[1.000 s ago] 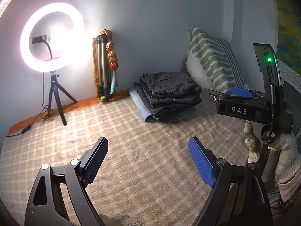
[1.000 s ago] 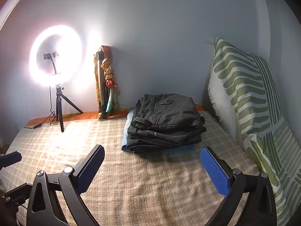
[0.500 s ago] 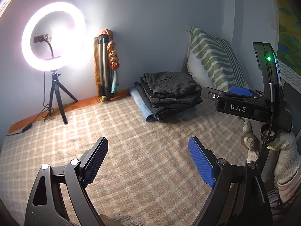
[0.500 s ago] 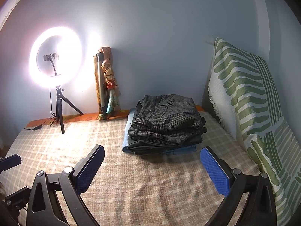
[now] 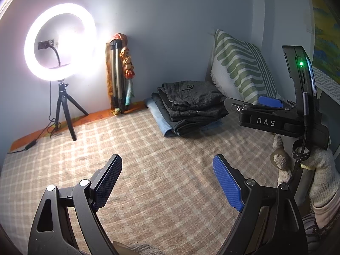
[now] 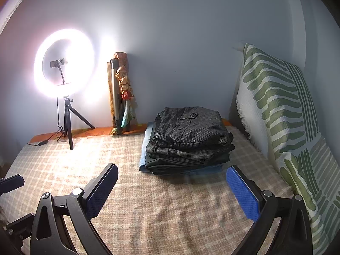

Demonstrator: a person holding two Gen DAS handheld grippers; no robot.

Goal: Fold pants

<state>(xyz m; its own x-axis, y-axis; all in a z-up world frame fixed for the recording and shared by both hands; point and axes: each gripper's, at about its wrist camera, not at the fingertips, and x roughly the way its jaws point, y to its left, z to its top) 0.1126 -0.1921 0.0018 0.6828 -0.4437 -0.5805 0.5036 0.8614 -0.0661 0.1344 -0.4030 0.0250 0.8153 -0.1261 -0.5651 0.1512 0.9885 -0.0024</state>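
A stack of folded pants lies at the far right of the checked bed cover, dark grey pairs on top of a light blue pair. It also shows in the right wrist view. My left gripper is open and empty, low over the cover, well short of the stack. My right gripper is open and empty, a little in front of the stack. The right gripper's body shows in the left wrist view, held by a gloved hand.
A lit ring light on a tripod stands at the far left with its cable. A folded tripod wrapped in cloth leans on the back wall. A green-striped throw covers the right side.
Both grippers have drifted slightly; the view of the stack has shifted a little. Both stay open and empty.
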